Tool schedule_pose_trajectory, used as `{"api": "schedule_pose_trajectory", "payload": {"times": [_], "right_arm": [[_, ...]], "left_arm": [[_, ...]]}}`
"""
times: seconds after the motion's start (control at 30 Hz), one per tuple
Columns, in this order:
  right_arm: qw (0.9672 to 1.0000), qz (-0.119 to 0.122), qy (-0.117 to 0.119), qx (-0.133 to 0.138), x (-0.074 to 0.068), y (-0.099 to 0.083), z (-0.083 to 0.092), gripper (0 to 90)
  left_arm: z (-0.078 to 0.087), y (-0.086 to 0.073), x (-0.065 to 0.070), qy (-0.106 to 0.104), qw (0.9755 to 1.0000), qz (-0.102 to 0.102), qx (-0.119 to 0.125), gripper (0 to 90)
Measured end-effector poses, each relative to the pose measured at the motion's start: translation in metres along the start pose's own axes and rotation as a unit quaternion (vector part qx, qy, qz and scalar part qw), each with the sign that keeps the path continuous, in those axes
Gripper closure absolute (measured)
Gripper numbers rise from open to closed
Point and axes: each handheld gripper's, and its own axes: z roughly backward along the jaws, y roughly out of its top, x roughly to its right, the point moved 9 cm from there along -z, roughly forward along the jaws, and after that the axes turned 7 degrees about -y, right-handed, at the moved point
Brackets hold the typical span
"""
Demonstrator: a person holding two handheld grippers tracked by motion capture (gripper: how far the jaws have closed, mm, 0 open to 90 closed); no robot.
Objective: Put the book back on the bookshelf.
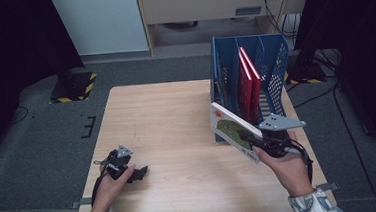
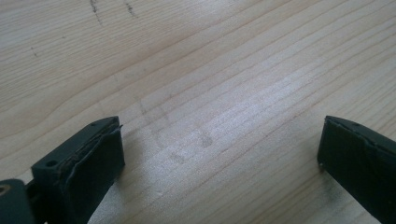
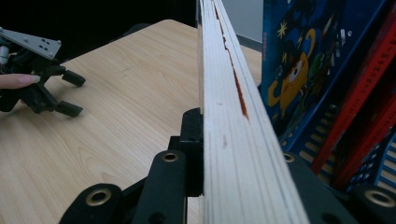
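Pale wood of the worktop [image 1: 178, 132] lay bare across the centre and left of the high view, leaving wide room there. At right centre, the right claw [image 1: 252, 142] was clamped on a picture book [image 1: 233, 131], held on edge and tilted just before the blue file rack [image 1: 273, 60] at the worktop's right edge; red books [image 1: 250, 81] stood inside. At lower left, the left claw [image 1: 141, 172] rested on the worktop, spread wide and empty.

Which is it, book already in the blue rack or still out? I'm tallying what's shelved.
Out. The book hangs tilted in the right tongs, in front of the blue rack, above the table.
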Motion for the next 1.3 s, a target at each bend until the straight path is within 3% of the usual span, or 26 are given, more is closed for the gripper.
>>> {"api": "schedule_pose_trajectory", "payload": {"times": [0.47,0.97,1.3], "right_arm": [[0.9995,-0.020,-0.025,0.002,0.024,-0.002,0.010,75.7],[0.9976,-0.039,-0.058,-0.003,0.053,-0.005,0.009,75.7],[0.9962,-0.050,-0.072,-0.002,0.062,-0.008,0.014,75.6]], "left_arm": [[-0.001,0.000,0.000,0.001,0.9999,-0.001,0.013,0.0],[-0.003,0.001,0.002,-0.002,0.9995,-0.006,0.032,0.0],[-0.003,0.001,0.001,-0.004,0.9993,-0.008,0.036,0.0]]}}
